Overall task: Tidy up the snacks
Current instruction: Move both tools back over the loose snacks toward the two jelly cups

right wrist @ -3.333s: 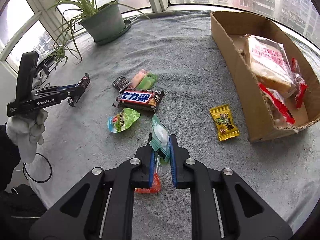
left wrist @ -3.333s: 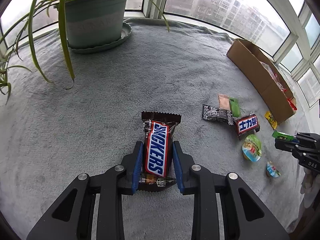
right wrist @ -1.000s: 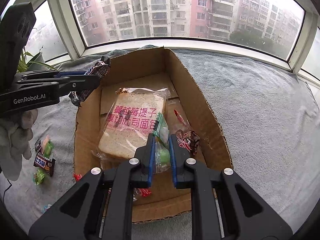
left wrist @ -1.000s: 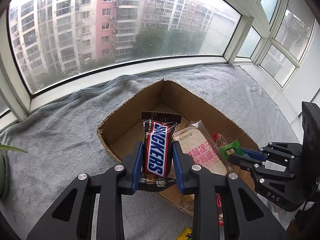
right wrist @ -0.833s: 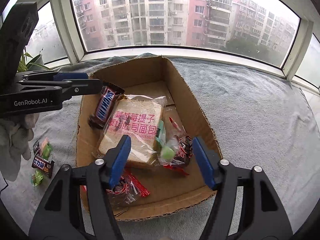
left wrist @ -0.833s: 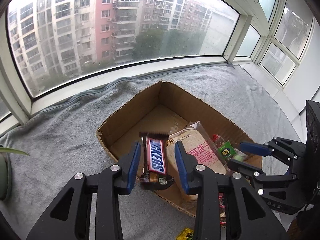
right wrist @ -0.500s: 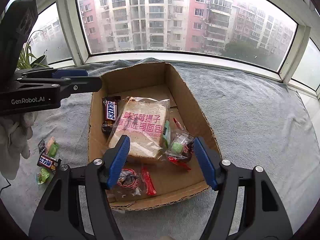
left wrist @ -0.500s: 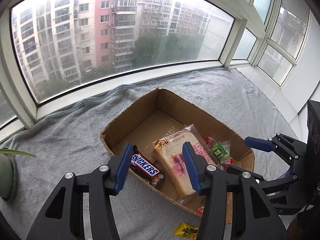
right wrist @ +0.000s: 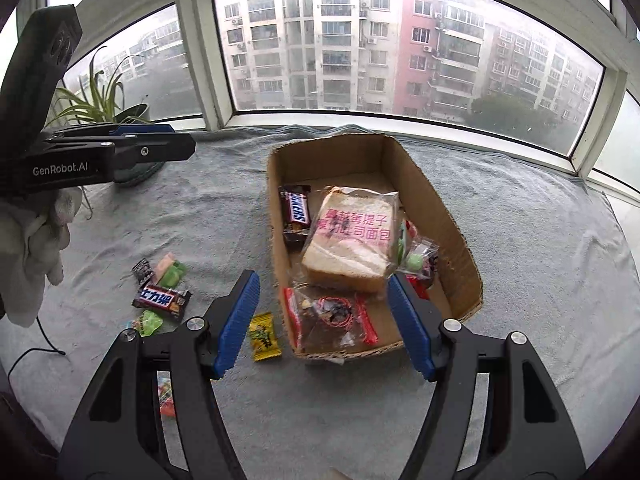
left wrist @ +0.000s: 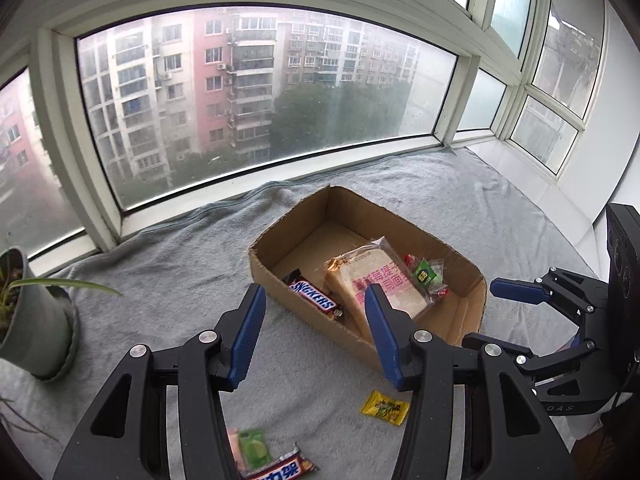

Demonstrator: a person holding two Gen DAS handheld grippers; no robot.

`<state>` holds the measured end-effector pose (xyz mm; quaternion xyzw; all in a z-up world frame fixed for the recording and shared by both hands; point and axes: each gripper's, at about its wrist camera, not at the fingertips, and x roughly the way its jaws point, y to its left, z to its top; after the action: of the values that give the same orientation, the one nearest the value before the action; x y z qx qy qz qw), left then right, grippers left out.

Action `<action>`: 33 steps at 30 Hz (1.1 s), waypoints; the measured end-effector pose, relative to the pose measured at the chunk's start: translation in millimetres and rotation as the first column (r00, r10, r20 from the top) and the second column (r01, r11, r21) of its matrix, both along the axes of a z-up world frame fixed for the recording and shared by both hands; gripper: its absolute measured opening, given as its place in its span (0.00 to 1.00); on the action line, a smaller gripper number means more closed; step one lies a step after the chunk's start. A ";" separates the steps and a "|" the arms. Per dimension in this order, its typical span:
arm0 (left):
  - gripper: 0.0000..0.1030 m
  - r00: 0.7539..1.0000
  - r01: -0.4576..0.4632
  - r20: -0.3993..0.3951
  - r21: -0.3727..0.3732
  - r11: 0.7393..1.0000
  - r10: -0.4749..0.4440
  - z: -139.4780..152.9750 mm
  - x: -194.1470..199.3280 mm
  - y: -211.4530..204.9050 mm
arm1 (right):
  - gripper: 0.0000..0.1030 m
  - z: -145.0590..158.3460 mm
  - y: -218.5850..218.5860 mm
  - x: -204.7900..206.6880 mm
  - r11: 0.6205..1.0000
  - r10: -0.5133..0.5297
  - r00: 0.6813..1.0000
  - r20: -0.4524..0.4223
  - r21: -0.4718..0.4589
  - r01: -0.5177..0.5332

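Observation:
The cardboard box sits on the grey blanket and holds a Snickers bar, a bag of bread, a green candy packet and a red-printed bag. My right gripper hovers open and empty above the box's near end. My left gripper stands open and empty over the box's near wall, with the Snickers bar lying in the box beyond it. On the blanket lie a yellow packet, a dark Chinese-labelled bar and green sachets.
A potted plant stands left on the blanket, under the window. A white-gloved hand holds the left gripper. A black cable runs at the blanket's left edge. An orange packet lies under my right gripper.
Both grippers opened and let go: the Snickers bar and the green packet dropped into the box. Both then pulled back and rose, so the box looks smaller.

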<state>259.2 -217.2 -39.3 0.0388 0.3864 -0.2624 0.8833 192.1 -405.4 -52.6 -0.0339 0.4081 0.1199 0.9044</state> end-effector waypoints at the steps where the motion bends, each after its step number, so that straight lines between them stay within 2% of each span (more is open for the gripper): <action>1: 0.49 1.000 -0.010 -0.003 -0.004 1.000 0.010 0.6 -3.2 9.8 | 0.67 0.7 4.3 -5.3 1.000 0.014 1.000 -0.003 0.003 -0.014; 9: 0.49 0.991 -0.125 -0.051 -0.014 0.992 0.124 -7.2 -26.0 92.9 | 0.67 -10.6 42.2 -38.9 0.992 0.117 0.992 -0.053 0.041 -0.115; 12: 0.49 0.984 -0.166 -0.071 0.000 0.986 0.166 -17.9 -32.9 114.8 | 0.67 -20.7 59.2 -50.3 0.987 0.157 0.985 -0.078 0.042 -0.154; 17: 0.49 0.966 -0.210 -0.160 -0.014 0.978 0.205 -45.1 -45.3 139.6 | 0.67 -38.8 80.1 -68.9 0.978 0.207 0.971 -0.121 0.051 -0.202; 20: 0.49 0.957 -0.215 -0.207 -0.030 0.976 0.204 -61.0 -56.2 143.5 | 0.67 -53.0 90.0 -77.5 0.977 0.211 0.967 -0.141 0.029 -0.209; 26: 0.50 0.944 -0.174 -0.292 -0.055 0.983 0.151 -92.7 -82.3 128.9 | 0.67 -76.2 96.9 -81.7 0.978 0.208 0.961 -0.180 0.063 -0.199; 30: 0.52 0.940 -0.126 -0.326 -0.060 0.990 0.100 -106.6 -98.5 112.2 | 0.67 -89.3 102.1 -84.5 0.977 0.210 0.957 -0.202 0.076 -0.198; 33: 0.58 0.941 -0.110 -0.325 -0.043 0.993 0.090 -112.3 -104.4 101.4 | 0.67 -95.5 105.9 -85.8 0.976 0.215 0.953 -0.212 0.079 -0.203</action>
<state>154.8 -115.8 -151.5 -0.0510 0.5190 -0.2317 0.8212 106.3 -299.5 -148.1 -0.0379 0.4958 0.2294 0.8367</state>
